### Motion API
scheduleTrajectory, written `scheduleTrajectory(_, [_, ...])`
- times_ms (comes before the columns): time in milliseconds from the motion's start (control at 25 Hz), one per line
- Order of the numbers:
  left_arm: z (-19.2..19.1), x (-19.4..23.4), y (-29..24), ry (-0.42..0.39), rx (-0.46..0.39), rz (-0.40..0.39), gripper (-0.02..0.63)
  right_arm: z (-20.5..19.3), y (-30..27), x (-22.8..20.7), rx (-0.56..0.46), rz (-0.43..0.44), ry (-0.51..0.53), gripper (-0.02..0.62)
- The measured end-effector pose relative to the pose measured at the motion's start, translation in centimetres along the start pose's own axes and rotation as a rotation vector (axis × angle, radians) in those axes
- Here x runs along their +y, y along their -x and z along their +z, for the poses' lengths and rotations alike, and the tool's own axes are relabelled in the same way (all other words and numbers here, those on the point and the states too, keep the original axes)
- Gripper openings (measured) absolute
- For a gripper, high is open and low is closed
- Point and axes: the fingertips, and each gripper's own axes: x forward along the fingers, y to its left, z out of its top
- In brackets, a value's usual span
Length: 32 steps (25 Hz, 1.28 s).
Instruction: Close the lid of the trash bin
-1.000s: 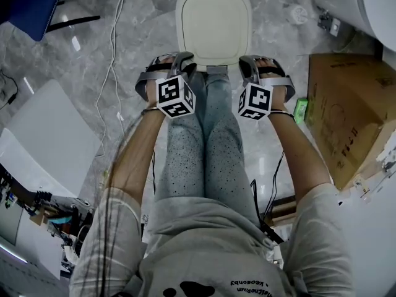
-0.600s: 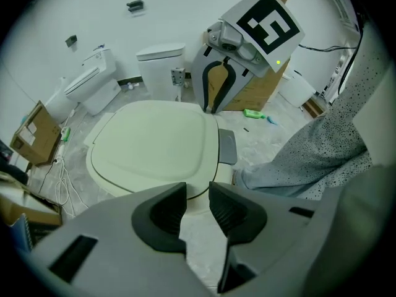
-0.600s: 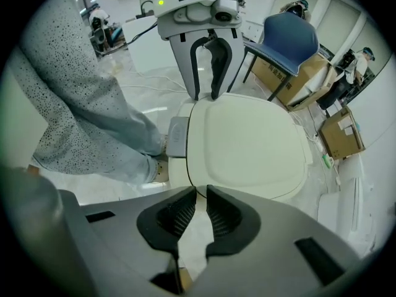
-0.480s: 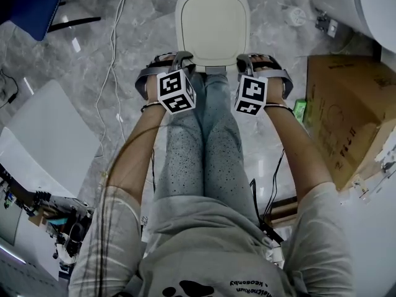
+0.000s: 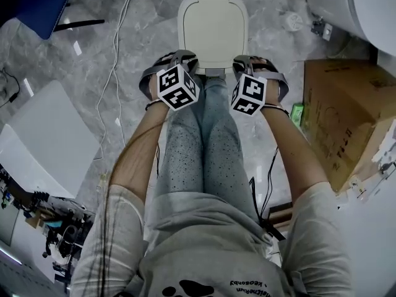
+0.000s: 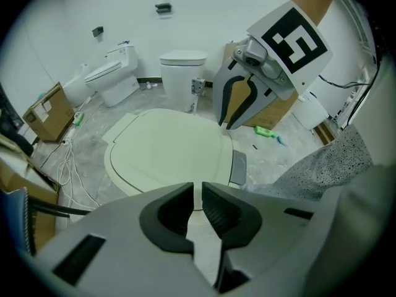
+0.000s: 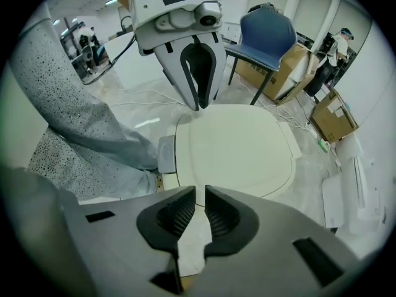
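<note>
The cream trash bin (image 5: 213,30) stands on the floor in front of my knees with its lid (image 6: 167,156) lying flat and closed; the lid (image 7: 235,147) fills the middle of both gripper views. A grey pedal (image 6: 238,167) juts from the bin's near side. My left gripper (image 5: 180,58) hovers over the near left corner of the lid. Its jaws have just been closing and now stand shut, a thin slit apart, with nothing between them (image 6: 197,189). My right gripper (image 5: 242,60) hangs over the near right corner, also shut and empty (image 7: 200,193). Neither touches the lid.
A cardboard box (image 5: 346,116) sits on the floor to the right, a white panel (image 5: 49,141) to the left. Cables (image 5: 114,60) trail across the marble floor. A blue chair (image 7: 266,33) stands beyond the bin. Two white toilets (image 6: 114,79) stand by the far wall.
The left gripper's jaws have come together and the gripper has rolled a little. Both grippers sit slightly higher in the head view, closer to the bin's near edge.
</note>
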Motion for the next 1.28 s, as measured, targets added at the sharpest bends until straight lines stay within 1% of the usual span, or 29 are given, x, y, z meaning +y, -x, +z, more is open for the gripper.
scheduleTrajectory(80, [0.6,0.3,0.8,0.011,-0.012,0.003,0.054,0.7,0.9,-0.5,-0.015,-0.011,-0.015,0.066])
scheduleTrajectory(240, [1.8,0.5,3.1,0.032,-0.035,0.013,0.048,1.9,3.5,-1.7,-0.054,-0.032,-0.1,0.057])
scheduleTrajectory(400, [3.3,1.1,5.9,0.035,-0.061,0.043,0.043,3.0,6.5,-3.2,-0.09,-0.077,-0.169,0.049])
scheduleTrajectory(600, [5.2,1.1,9.7,0.072,-0.101,0.075,0.038,4.4,10.6,-3.6,-0.123,-0.119,-0.195,0.042])
scheduleTrajectory(800, [7.1,0.7,13.6,0.077,-0.125,0.089,0.034,5.8,14.7,-3.7,-0.146,-0.142,-0.235,0.036])
scheduleTrajectory(1040, [9.7,0.0,19.2,0.089,-0.164,0.113,0.029,7.6,21.2,-4.0,-0.184,-0.187,-0.261,0.033])
scheduleTrajectory(1280, [12.2,-0.8,25.4,0.114,-0.218,0.154,0.023,8.8,28.1,-4.5,-0.237,-0.241,-0.357,0.032])
